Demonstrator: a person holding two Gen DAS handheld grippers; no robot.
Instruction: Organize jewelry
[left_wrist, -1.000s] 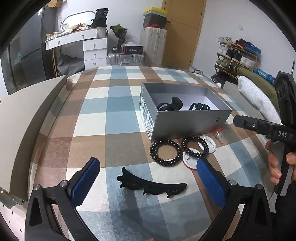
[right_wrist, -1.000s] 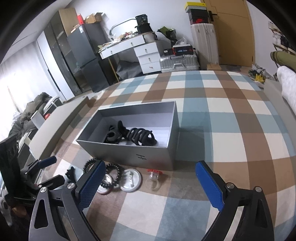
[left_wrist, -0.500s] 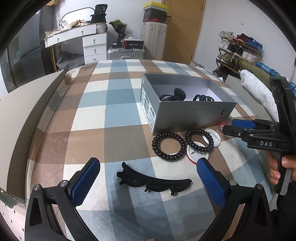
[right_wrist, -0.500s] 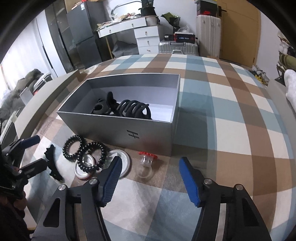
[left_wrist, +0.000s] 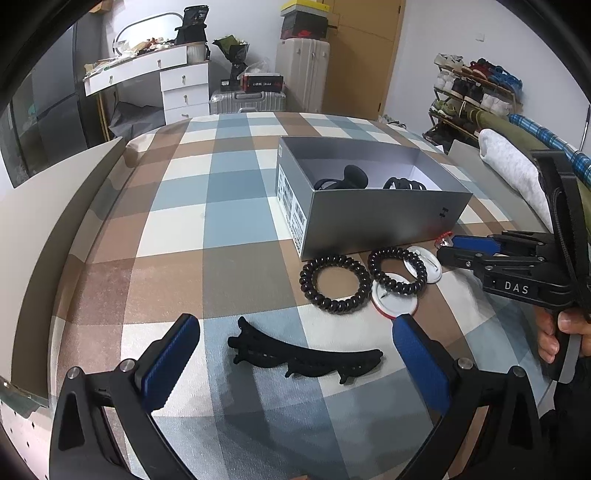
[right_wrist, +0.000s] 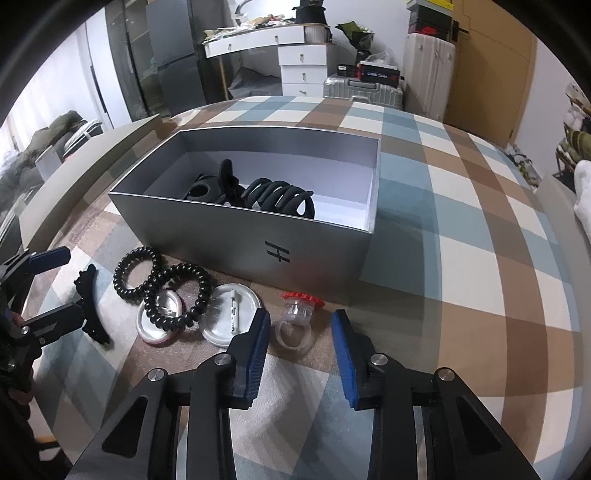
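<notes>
**Right claw closing in on the clear ring**

We are looking at the clear ring (right_wrist: 295, 326) with its red-rimmed top, lying on the checked bedspread (right_wrist: 461, 258) just in front of the grey box (right_wrist: 258, 243). A second ago our right claw (right_wrist: 300, 354) was hanging high and spread wide, well back from the box; half a second ago it was dropping and starting to narrow. Now it is sitting low, its blue pads (right_wrist: 256, 350) drawn in on either side of the ring. The pads are narrowed but not pressed together, and a gap is showing on each side of the ring, so we are not pinching anything yet. We are judging that the ring is the next piece going into the box, and that the closing squeeze is the step in hand.

Beside the ring, two round tin lids (right_wrist: 231, 314) are lying flat, with one of two black coil hair ties (right_wrist: 179, 295) draped over them. Inside the box, black hair clips (right_wrist: 280, 197) are already lying on the white floor.

Our left claw (left_wrist: 295, 354) is barely shifting across the second: it is hovering spread wide over the long black hair clip (left_wrist: 306, 354) on the bedspread, gripping nothing. That clip, the ties and the lids are all waiting outside the box, so we are judging the job partly done.
</notes>
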